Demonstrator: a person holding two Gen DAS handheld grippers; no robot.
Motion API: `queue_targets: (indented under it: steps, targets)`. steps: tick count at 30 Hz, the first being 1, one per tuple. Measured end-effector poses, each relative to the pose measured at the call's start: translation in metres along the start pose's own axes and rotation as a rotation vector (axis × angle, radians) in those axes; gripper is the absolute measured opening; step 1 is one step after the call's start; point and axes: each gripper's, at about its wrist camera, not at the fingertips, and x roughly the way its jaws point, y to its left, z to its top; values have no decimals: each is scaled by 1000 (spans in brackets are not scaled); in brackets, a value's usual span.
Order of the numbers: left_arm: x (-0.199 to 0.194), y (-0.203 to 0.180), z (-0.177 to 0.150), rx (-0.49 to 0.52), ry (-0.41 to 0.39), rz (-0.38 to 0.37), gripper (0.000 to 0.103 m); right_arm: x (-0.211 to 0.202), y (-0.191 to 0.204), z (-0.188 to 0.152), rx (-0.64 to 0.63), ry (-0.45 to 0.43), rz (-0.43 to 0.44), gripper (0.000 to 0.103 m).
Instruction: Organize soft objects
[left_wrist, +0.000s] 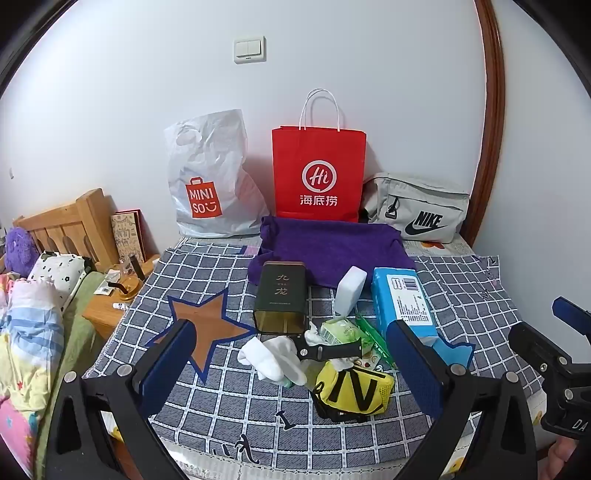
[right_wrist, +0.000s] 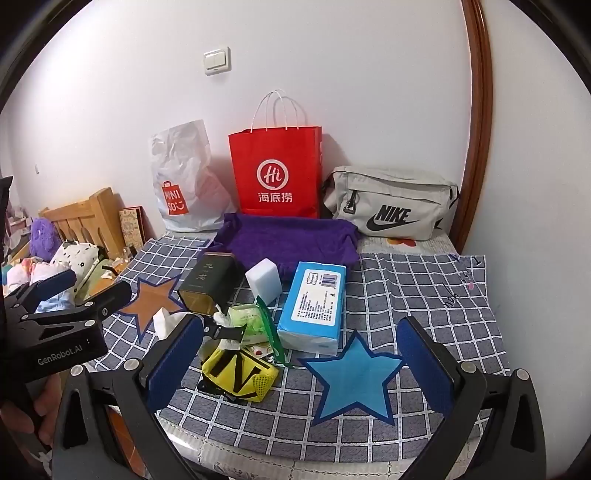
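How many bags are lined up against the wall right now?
3. A white plastic bag on the left, a red paper bag in the middle, a grey waist bag on the right. Anything behind them would be hidden.

Three bags stand in a row against the wall at the back of the worktop (left_wrist: 480, 295): the plastic bag (left_wrist: 210, 177) on the left, the paper bag (left_wrist: 317, 173) in the middle, the waist bag (left_wrist: 417, 206) on the right. A towel (left_wrist: 328, 247) lies just before them. Before the towel stand a tin (left_wrist: 280, 295), a sponge (left_wrist: 351, 288) and a tissue pack (left_wrist: 402, 299), left to right. Nearer lie socks (left_wrist: 269, 358) and a pouch (left_wrist: 351, 391).
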Motion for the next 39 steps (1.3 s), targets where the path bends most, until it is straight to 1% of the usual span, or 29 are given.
queue_targets:
  steps: [13, 21, 26, 31, 39]
  targets:
    - [0, 0, 0, -2, 3, 0, 103, 0, 3, -1, -3, -3, 0, 103]
    - [0, 2, 4, 10, 3, 7, 103, 6, 6, 4, -5, -5, 22, 103]
    - [17, 8, 6, -4, 14, 3, 103, 17, 6, 8, -17, -2, 29, 103]
    - [41, 27, -1, -36, 61, 21, 103, 42, 4, 11, -26, 14, 37, 103]
    - [95, 55, -23, -83, 168, 26, 103, 110, 14, 11, -89, 79, 53, 102]
